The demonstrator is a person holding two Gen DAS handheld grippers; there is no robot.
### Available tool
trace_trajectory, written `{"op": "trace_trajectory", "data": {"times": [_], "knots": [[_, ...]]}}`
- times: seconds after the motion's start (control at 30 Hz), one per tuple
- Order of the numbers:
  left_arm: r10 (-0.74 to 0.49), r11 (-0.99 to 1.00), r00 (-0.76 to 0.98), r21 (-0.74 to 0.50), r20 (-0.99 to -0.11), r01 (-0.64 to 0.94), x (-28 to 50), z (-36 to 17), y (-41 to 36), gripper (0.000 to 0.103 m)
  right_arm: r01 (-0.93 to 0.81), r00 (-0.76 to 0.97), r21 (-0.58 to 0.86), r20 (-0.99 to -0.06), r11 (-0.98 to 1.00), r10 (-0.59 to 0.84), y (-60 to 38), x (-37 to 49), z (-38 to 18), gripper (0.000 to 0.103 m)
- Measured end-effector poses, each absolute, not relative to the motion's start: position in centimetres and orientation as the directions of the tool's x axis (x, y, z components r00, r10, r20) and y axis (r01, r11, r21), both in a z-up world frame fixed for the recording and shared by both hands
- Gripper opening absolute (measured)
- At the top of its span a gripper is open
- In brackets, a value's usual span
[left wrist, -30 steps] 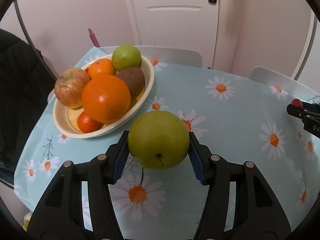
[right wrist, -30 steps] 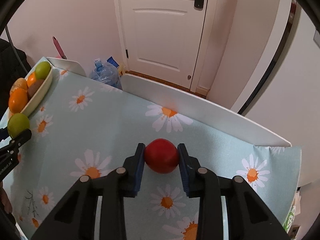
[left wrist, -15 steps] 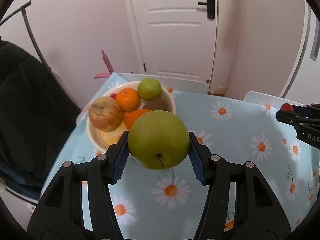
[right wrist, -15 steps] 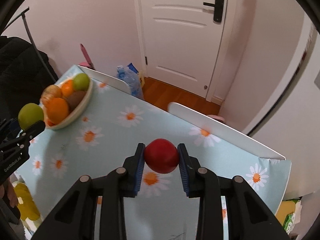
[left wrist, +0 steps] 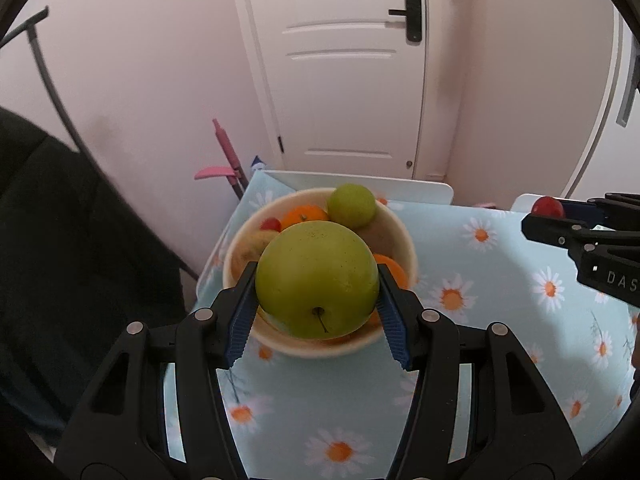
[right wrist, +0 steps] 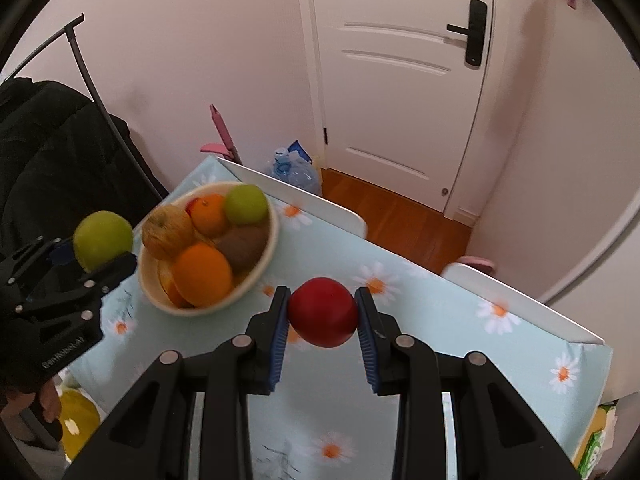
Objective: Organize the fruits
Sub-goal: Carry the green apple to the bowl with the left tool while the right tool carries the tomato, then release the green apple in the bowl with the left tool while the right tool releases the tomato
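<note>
Green apple (left wrist: 317,278) now hanging over bowl (left wrist: 404,236) at table's far-left corner, left gripper (left wrist: 317,300) pinching it, risen off cloth. Right gripper (right wrist: 322,316) pinching red apple (right wrist: 322,311), lifted, nearing bowl. Drop-off coming.

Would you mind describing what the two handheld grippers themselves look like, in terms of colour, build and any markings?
Both the left gripper and the right gripper are matte black plastic linkages with triangular cut-outs and round silver pivot pins. Their fingers carry blue ribbed pads. White lettering marks the bodies: "GenRobot.AI" on the left, a partly cropped "DAS" on the right. No cables show.
</note>
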State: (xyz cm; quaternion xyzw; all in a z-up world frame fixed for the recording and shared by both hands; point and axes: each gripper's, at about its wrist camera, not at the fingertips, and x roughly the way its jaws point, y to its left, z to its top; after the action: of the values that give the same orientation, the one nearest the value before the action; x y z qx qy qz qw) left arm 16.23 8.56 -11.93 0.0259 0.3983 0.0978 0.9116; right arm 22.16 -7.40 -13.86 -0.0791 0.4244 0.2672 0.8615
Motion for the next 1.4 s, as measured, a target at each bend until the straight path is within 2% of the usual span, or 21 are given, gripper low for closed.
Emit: {"op": "trace_trajectory", "data": {"times": [0.43, 0.87, 0.93, 0.97, 1.07, 1.4], "knots": [[0.081, 0.994, 0.657, 0.106, -0.749, -0.002, 22.6, -14.7, 12.1, 0.06, -0.449, 0.513, 0.114, -0.779, 0.886, 0.36, -1.1, 24.1, -14.6, 0.03], [-0.021, 0.99, 0.622, 0.071, -0.783, 0.122, 24.9, -17.2, 12.6, 0.061, -0.328, 0.527, 0.125, -0.798, 0.936, 0.292, -1.0, 24.5, -16.3, 0.03], [-0.028, 0.988, 0.643, 0.075, -0.766, 0.133, 24.5, -16.5, 12.6, 0.081, -0.32, 0.529, 0.128, -0.797, 0.939, 0.29, -1.2, 24.3, -16.3, 0.03], [-0.017, 0.988, 0.657, 0.088, -0.754, 0.126, 24.3, -16.1, 12.6, 0.103, -0.319, 0.532, 0.129, -0.795, 0.939, 0.29, -1.3, 24.3, -16.2, 0.03], [-0.01, 0.988, 0.696, 0.102, -0.718, 0.119, 23.7, -14.7, 12.7, 0.103, -0.326, 0.531, 0.128, -0.795, 0.937, 0.293, -1.4, 24.2, -16.2, 0.03], [0.088, 0.992, 0.692, 0.124, -0.717, 0.002, 20.9, -12.6, 13.8, 0.103, -0.401, 0.514, 0.154, -0.778, 0.903, 0.361, -1.2, 24.5, -15.3, 0.03]]}}
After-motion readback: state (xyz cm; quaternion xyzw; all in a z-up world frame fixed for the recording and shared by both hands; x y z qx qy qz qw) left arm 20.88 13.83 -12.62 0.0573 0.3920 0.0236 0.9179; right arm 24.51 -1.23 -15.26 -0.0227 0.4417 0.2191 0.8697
